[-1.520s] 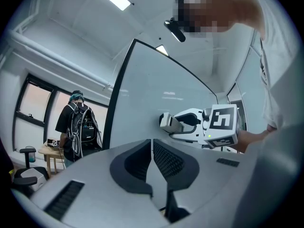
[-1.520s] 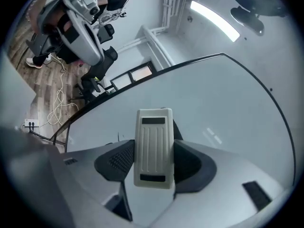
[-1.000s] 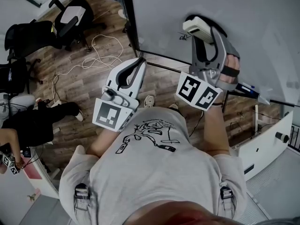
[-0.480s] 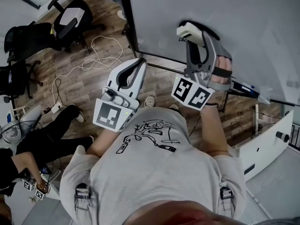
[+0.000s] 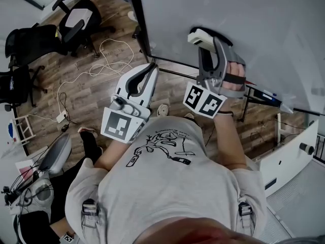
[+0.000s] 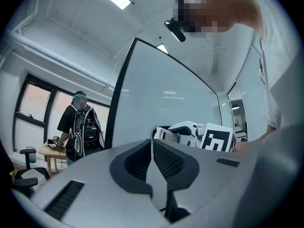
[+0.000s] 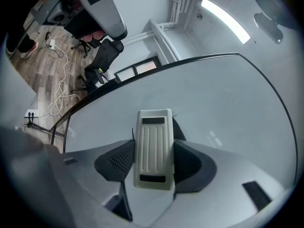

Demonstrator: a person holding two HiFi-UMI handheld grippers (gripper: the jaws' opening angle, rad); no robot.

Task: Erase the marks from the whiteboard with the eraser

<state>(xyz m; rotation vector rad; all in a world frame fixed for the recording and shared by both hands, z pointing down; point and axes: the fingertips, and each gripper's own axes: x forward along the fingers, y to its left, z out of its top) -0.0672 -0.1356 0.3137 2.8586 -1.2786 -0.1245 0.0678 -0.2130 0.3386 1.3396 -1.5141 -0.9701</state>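
Observation:
The whiteboard (image 5: 238, 29) fills the top right of the head view. My right gripper (image 5: 205, 40) is shut on the white ribbed eraser (image 5: 199, 36), which is pressed flat on the board near its lower left part. In the right gripper view the eraser (image 7: 153, 148) sits between both jaws against the board (image 7: 228, 103); tiny dark strokes show at its edges. My left gripper (image 5: 152, 66) is shut and holds nothing, below the board's lower left corner. Its jaws (image 6: 152, 144) point at the board (image 6: 156, 99), with the eraser (image 6: 178, 129) beyond them.
A marker tray with pens (image 5: 266, 96) runs under the board's lower edge. Office chairs (image 5: 76, 19) and loose cables (image 5: 106, 60) are on the wooden floor at left. A white cabinet (image 5: 289, 151) stands at right. A person with a backpack (image 6: 78, 127) stands beyond the board.
My right gripper has slid the eraser left and slightly up across the board; the small mark seen beside it earlier no longer shows. The left gripper stayed still. The bystander at left moved.

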